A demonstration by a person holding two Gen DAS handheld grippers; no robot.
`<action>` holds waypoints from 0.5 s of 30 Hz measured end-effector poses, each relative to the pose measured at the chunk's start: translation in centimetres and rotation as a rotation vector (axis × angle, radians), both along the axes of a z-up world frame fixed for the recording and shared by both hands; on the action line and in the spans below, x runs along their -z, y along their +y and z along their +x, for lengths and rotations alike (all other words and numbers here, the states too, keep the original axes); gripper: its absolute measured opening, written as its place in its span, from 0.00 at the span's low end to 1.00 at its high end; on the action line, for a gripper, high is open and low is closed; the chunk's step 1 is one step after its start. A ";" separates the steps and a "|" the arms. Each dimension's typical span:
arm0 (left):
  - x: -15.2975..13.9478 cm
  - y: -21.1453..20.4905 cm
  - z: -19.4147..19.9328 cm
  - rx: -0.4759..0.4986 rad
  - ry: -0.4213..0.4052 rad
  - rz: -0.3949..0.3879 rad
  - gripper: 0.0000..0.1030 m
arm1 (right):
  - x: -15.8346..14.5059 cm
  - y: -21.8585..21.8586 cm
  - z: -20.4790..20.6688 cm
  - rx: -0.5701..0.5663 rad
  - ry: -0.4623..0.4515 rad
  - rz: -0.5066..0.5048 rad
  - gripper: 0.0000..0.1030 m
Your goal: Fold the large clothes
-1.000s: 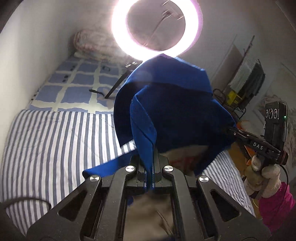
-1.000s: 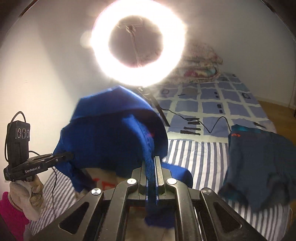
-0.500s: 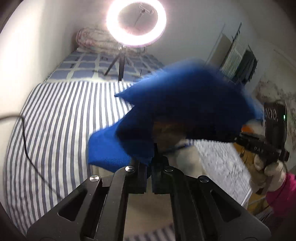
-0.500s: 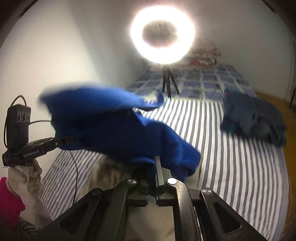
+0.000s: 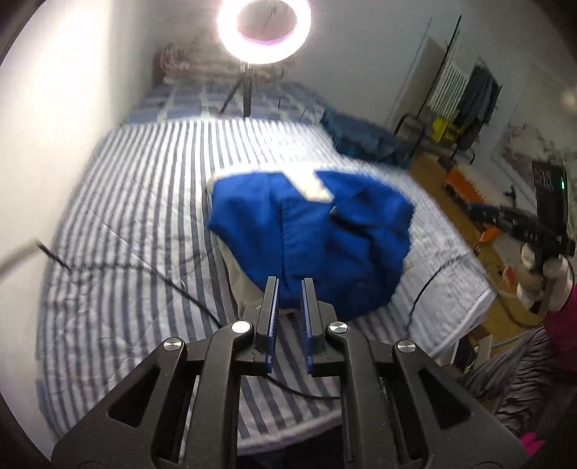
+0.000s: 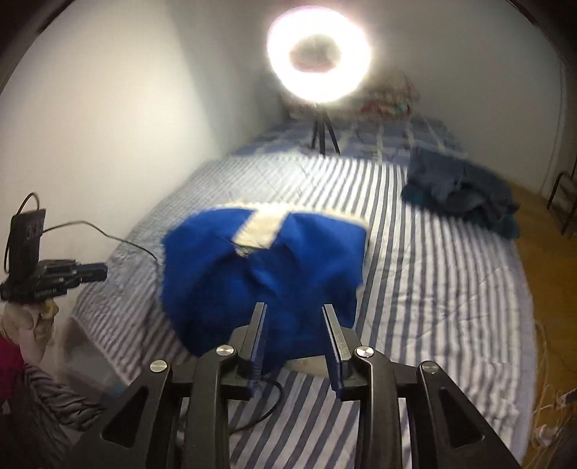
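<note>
In the left wrist view the left gripper (image 5: 289,279) fills the lower middle of the frame, its jaws a narrow slot apart and opening, with nothing pinched between them – the blue garment (image 5: 310,234) lies just beyond the tips on the striped bedsheet (image 5: 137,216), a cream patch showing at its far edge. The right wrist view shows the right gripper (image 6: 294,306) with its jaws spread wider and also opening, empty, and the same blue garment (image 6: 259,274) heaped in the centre of the frame past the fingertips. Only the left view takes in the right side of the room: the wooden floor (image 5: 479,259) beyond the bed's right edge, a clothes rack (image 5: 465,90) at upper right, and the other gripper held by a gloved hand (image 5: 541,267) at the right edge. Only the right view shows the bare white wall (image 6: 108,108) along the bed's left edge, with the left gripper's handle at far left. Both views show the ring light (image 5: 264,30) on its tripod at the top and a dark blue clothes pile (image 6: 465,187) well apart from the garment, toward the right – open striped sheet lies on either side of the garment, and a black cable (image 5: 173,285) crosses it at lower left
</note>
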State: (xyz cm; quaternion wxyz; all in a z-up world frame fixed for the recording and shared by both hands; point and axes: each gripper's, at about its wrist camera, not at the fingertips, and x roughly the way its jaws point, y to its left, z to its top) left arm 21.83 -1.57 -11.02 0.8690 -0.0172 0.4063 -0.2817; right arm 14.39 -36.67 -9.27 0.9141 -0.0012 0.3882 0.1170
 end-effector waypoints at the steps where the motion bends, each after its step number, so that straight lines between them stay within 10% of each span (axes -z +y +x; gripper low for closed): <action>1: -1.5 0.4 -0.8 -0.003 -0.018 -0.020 0.09 | -1.6 0.3 -1.4 -0.012 -0.029 -0.006 0.30; 12: -17.3 3.6 -6.5 0.004 -0.187 -0.170 0.24 | -16.2 2.5 -11.7 -0.064 -0.279 -0.040 0.46; 15: -20.4 4.7 -6.7 -0.012 -0.206 -0.217 0.43 | -18.8 2.3 -12.6 -0.066 -0.318 -0.045 0.49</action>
